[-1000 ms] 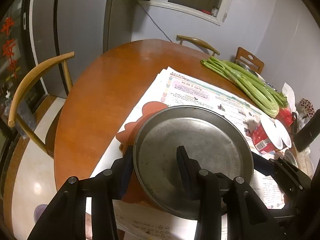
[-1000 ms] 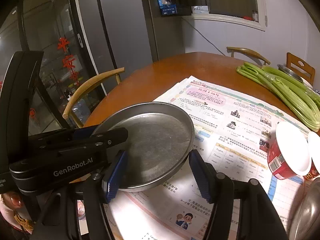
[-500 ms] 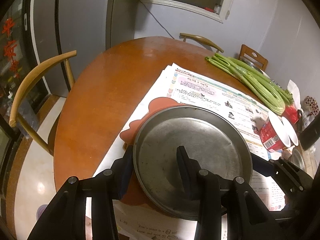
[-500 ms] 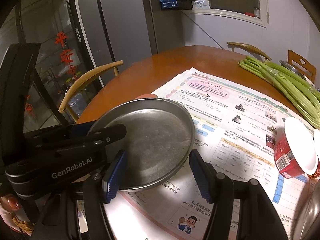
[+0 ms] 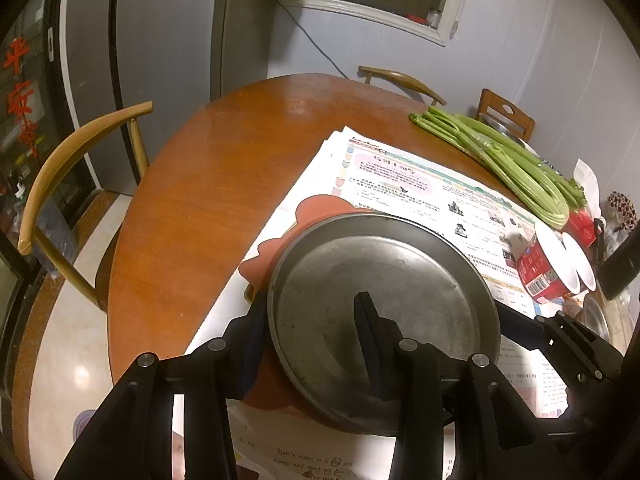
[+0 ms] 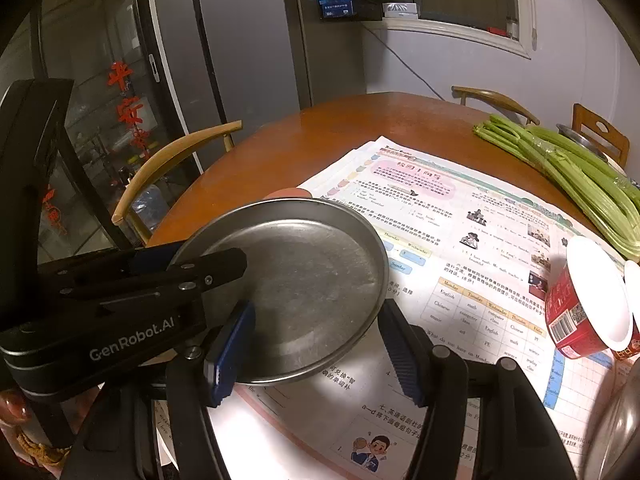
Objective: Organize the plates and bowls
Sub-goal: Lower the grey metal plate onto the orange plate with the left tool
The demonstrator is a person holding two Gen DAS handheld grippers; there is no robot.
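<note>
Your left gripper (image 5: 312, 328) stayed clamped on the metal plate (image 5: 384, 304) rim, drifting it slightly back over the red mat (image 5: 320, 210) on the newspaper (image 6: 460, 240). Right gripper (image 6: 316, 344) hung open, empty. Plate not yet placed.

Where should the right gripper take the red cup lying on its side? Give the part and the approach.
Take the red cup across its red side wall near the closed base, coming down from above. It lies tipped on the newspaper, mouth turned away from the metal plate, and a second cup crowds its rim.
</note>
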